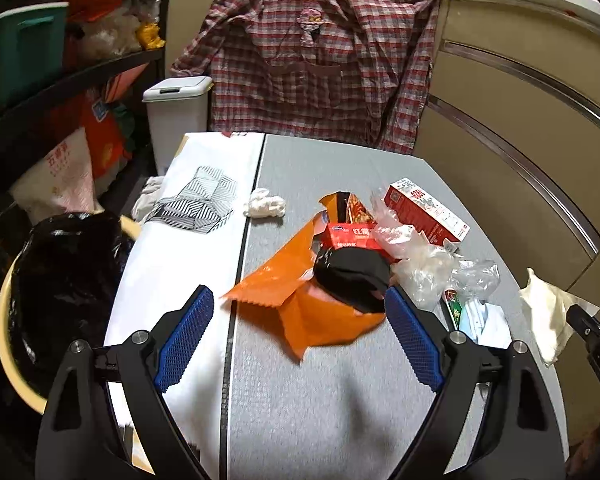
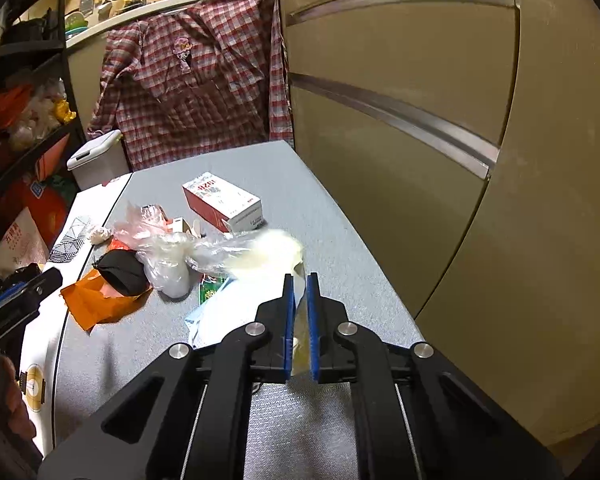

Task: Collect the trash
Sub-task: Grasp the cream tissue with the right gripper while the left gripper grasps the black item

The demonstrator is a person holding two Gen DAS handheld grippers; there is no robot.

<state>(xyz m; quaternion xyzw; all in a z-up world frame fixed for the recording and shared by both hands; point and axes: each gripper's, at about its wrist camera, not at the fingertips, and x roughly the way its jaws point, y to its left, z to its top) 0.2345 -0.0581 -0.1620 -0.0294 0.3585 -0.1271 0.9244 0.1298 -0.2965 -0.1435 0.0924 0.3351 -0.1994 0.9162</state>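
Observation:
Trash lies on a grey table: an orange wrapper with a black crumpled piece on it, a red snack packet, clear plastic bags, a red and white carton, a white tissue ball and a blue face mask. My left gripper is open above the orange wrapper. My right gripper is shut on a cream tissue, lifted and blurred; the tissue also shows in the left wrist view. A bin lined with a black bag stands left of the table.
A white box with a striped print lies along the table's left side. A small white lidded bin stands behind. A plaid shirt hangs at the back. Shelves stand left and beige cabinet doors right.

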